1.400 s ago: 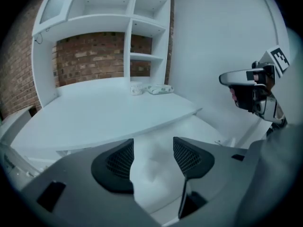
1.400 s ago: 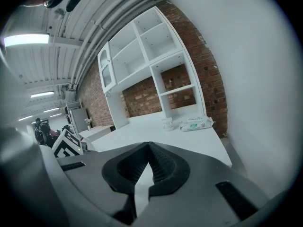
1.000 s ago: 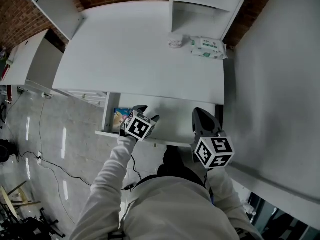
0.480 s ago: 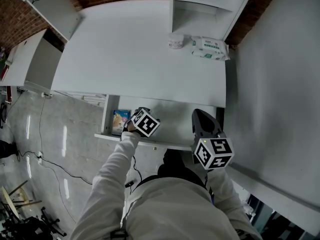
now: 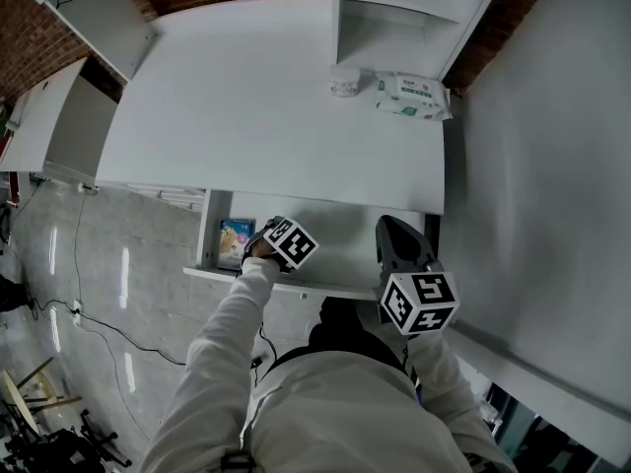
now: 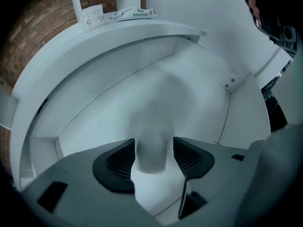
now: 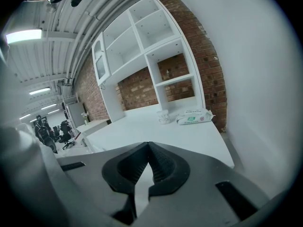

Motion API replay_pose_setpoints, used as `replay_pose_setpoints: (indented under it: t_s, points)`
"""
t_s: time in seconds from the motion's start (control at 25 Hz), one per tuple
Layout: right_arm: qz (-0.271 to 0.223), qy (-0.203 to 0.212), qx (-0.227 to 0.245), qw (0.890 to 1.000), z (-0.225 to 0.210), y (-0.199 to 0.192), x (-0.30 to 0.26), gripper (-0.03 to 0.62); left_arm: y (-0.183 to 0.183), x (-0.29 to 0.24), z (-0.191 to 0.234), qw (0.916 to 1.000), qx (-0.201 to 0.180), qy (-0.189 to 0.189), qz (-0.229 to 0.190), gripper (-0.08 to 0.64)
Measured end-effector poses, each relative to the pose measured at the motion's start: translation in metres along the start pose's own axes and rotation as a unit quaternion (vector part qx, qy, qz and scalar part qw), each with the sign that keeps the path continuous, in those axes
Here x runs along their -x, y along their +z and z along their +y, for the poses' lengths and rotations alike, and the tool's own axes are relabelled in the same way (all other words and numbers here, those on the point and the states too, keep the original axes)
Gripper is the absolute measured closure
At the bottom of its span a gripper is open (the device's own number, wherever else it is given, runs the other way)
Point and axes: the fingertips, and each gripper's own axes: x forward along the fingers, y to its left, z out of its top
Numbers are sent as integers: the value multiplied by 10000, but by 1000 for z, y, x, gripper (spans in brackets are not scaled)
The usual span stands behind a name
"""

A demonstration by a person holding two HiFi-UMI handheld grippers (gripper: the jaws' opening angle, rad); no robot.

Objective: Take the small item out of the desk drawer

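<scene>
The desk drawer stands pulled out under the white desk. My left gripper is inside it, its marker cube turned up. In the left gripper view its jaws press on both sides of a pale, blurred small item with a serrated lower edge. A colourful packet lies flat at the drawer's left end, just left of that gripper. My right gripper hovers over the drawer's right end, shut and empty.
On the desk's far right stand a small white tub and a pack of wipes, in front of a white shelf unit. A white wall runs close along the right. Cables lie on the grey floor at left.
The left gripper has rolled over in the drawer, so its marker cube now faces up and its jaws are hidden in the head view. The colourful packet and the right gripper have hardly shifted.
</scene>
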Motion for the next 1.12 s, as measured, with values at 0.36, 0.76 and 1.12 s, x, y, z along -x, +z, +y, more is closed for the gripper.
replay_pose_setpoints:
  t_s: [0.36, 0.76, 1.12]
  points:
    - [46, -42, 26, 10000, -4, -3, 3, 565, -9, -16, -2, 9996, -53, -7, 285, 305]
    - [127, 68, 27, 9999, -3, -7, 3, 565, -7, -15, -2, 9995, -107, 68, 295, 367]
    - [164, 220, 95, 9996, 6, -10, 3, 565, 12, 13, -4, 9990, -265, 317, -165, 371]
